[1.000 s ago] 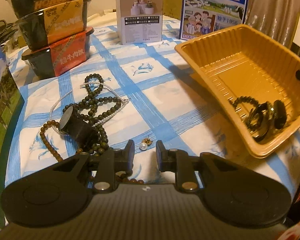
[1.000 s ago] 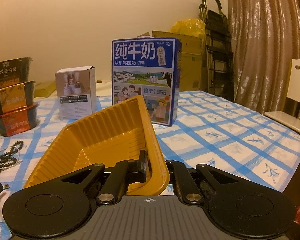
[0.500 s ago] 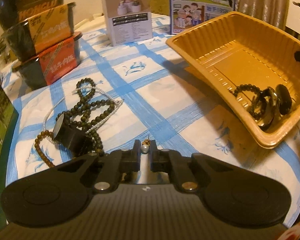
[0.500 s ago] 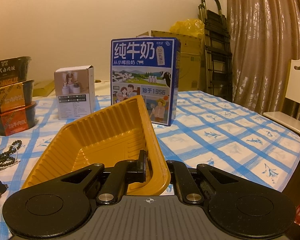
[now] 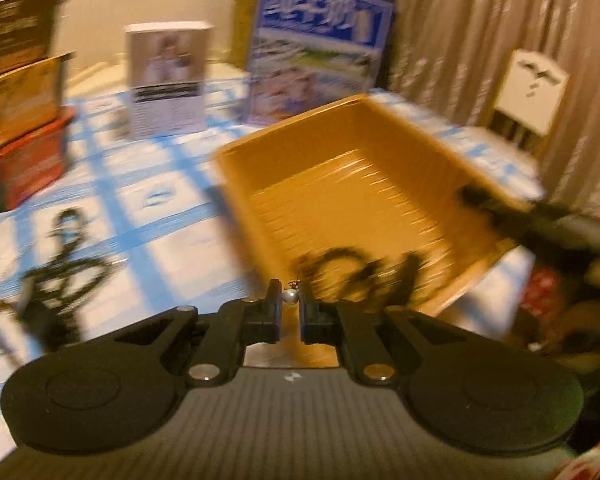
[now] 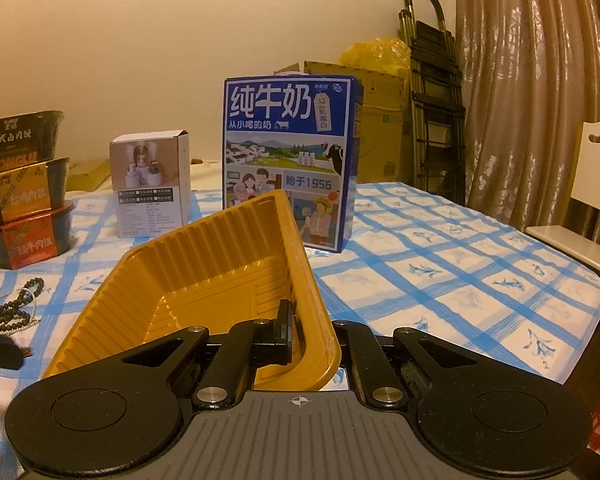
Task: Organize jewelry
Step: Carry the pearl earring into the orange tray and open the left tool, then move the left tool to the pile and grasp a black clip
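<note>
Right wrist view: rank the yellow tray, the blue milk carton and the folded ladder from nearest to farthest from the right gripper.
1. Yellow tray: its rim is clamped in the right gripper.
2. Blue milk carton: upright on the table behind the tray.
3. Folded ladder: against the back wall, beside the curtain.

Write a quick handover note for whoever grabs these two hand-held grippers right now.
Left hand-held gripper: shut on the pearl earring, lifted off the cloth and near the orange tray.
Right hand-held gripper: shut on the orange tray's wall, keeping it tilted.
Done: some dark jewelry already lies in the tray, blurred.
Left: drop the earring in, then fetch the bead necklaces on the tablecloth, with a dark cylindrical piece beside them.
</note>
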